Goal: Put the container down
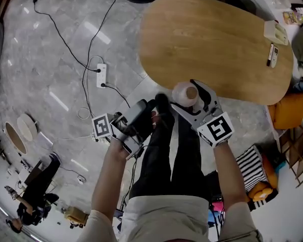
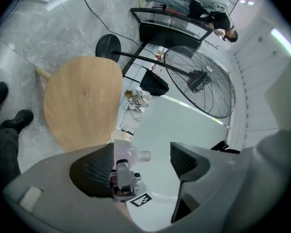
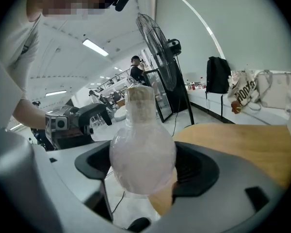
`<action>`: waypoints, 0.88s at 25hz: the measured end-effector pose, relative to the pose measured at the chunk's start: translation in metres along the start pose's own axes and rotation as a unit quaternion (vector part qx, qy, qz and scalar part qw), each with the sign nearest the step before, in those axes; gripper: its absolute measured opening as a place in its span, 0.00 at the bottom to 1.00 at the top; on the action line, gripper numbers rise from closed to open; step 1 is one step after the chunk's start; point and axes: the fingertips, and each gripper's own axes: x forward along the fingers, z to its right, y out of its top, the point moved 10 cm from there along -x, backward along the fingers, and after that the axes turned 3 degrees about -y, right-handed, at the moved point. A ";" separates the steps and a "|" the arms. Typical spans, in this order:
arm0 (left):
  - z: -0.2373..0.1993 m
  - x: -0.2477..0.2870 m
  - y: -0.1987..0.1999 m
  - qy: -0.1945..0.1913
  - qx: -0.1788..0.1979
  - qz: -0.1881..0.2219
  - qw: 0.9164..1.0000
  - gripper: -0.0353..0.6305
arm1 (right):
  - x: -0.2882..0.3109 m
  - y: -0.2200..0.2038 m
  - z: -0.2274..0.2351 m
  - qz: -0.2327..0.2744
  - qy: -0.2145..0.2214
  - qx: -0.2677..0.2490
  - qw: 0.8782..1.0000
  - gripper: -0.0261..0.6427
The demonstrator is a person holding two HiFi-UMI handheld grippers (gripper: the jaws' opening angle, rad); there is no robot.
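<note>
One round flask (image 3: 143,154), clamped by its belly in the right gripper (image 1: 189,94), at 6 o'clock of the wooden table (image 1: 217,39). Looks light, slick, breakable, so the belly's the spot. The left gripper (image 2: 143,160) gapes empty.

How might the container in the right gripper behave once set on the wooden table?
The container has a bulbous belly, so it may roll or tip on the table. It looks translucent, so it is probably light and possibly fragile.

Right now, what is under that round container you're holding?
The container, clamped in the right gripper, hangs over the near edge of the wooden table and the grey floor. Its own body covers the spot straight below.
</note>
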 end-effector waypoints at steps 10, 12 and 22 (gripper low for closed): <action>-0.080 -0.023 0.035 -0.002 -0.023 0.056 0.998 0.61 | 0.074 -0.081 0.052 -0.061 -0.038 -0.005 0.997 0.61; -0.095 -0.026 0.036 -0.002 -0.031 0.065 0.997 0.61 | 0.082 -0.097 0.060 -0.074 -0.042 -0.012 0.996 0.61; -0.134 -0.034 0.058 0.005 -0.030 0.080 0.996 0.61 | 0.116 -0.144 0.085 -0.099 -0.062 -0.046 0.992 0.61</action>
